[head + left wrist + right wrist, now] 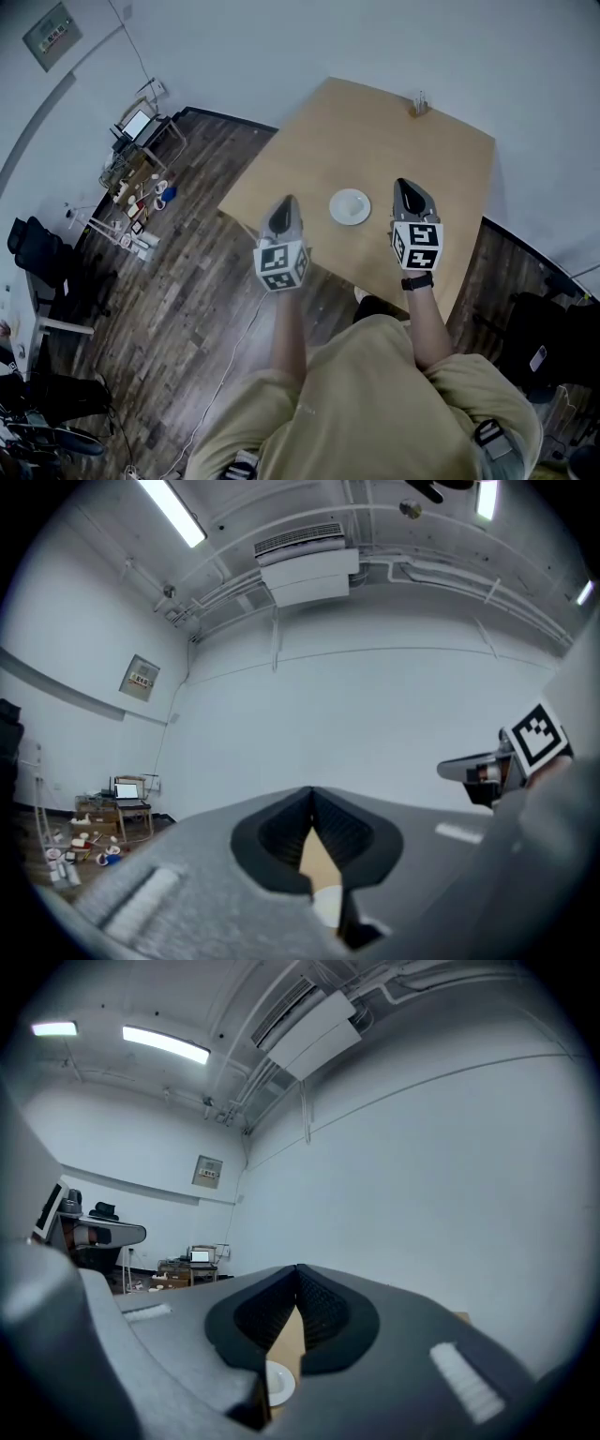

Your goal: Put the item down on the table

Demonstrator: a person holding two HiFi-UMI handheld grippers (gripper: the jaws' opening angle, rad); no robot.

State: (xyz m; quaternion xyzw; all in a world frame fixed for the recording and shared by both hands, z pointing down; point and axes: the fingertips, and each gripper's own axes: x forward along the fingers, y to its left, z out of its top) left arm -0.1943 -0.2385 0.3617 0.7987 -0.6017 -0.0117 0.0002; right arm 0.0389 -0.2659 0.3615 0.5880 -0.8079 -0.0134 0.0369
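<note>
Now L gripper [288, 201] & R gripper [402, 185] jaws together, empty; plate [350, 206] on table [375, 131].

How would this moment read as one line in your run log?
left hand-held gripper: shut, empty | right hand-held gripper: shut, empty | white plate: on table, between the two, untouched

White dish [350, 206], apparently empty, on table [375, 131]

Cool, even light comes from ceiling strip lamps [171, 511], which glare white in both gripper views. Those views bulge toward black, vignetted corners, with a soft foreground; shadows are faint.
</note>
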